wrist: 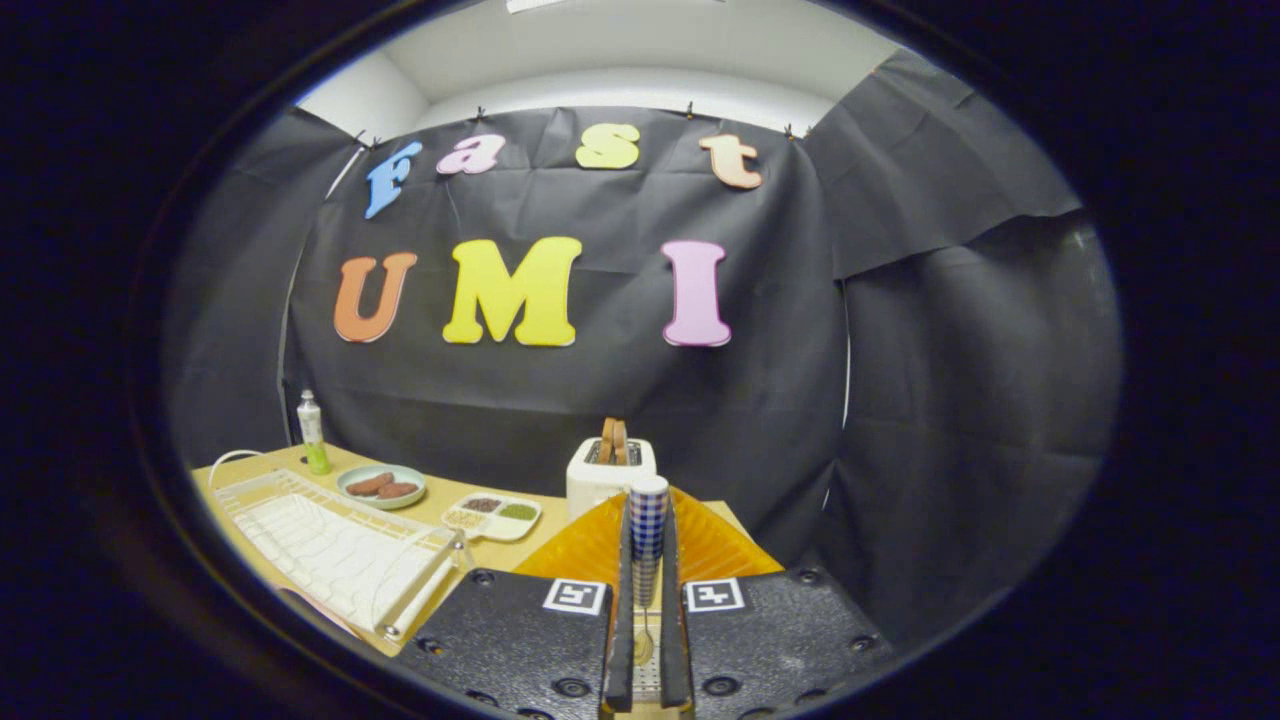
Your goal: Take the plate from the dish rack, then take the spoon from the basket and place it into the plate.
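Note:
My gripper [647, 545] is shut on a spoon [648, 520] with a blue-and-white checked handle. The handle stands up past the fingertips, and the spoon's bowl [643, 648] shows low down in the gap between the fingers. Right behind the fingers lies an orange ribbed object [715, 545]; I cannot tell whether it is the plate or the basket. The white wire dish rack [330, 550] sits on the table to the left of the fingers, with nothing standing in it.
A white toaster [610, 470] with toast in its slot stands just beyond the spoon. Farther left are a white divided dish [493, 516], a pale green plate with brown pieces [381, 486] and a small bottle [313, 432]. The wooden table [520, 550] ends at the black cloth.

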The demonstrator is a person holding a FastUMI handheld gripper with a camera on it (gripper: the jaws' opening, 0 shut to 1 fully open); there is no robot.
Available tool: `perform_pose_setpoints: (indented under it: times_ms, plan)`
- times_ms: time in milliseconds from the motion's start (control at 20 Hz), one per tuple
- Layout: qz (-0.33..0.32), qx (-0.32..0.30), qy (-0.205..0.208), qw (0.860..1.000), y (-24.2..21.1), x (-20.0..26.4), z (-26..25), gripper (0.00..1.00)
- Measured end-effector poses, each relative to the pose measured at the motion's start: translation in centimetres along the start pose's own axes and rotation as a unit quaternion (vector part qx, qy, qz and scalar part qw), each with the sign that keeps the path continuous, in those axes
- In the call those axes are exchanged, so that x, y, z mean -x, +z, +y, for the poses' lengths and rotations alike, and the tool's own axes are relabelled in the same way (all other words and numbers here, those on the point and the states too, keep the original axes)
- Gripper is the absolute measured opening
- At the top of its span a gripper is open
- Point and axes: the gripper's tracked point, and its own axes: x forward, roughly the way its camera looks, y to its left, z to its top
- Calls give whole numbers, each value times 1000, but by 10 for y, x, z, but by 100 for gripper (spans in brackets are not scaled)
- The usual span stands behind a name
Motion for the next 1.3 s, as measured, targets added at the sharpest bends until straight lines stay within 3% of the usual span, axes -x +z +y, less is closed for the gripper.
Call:
perform_pose_setpoints:
  times_ms: [300,850,1300]
  plan:
    - [-29,-5,29,999,26,55,56,16]
    - [16,-45,93,995,-34,149,175,16]
    - [36,-59,122,990,-88,174,273,16]
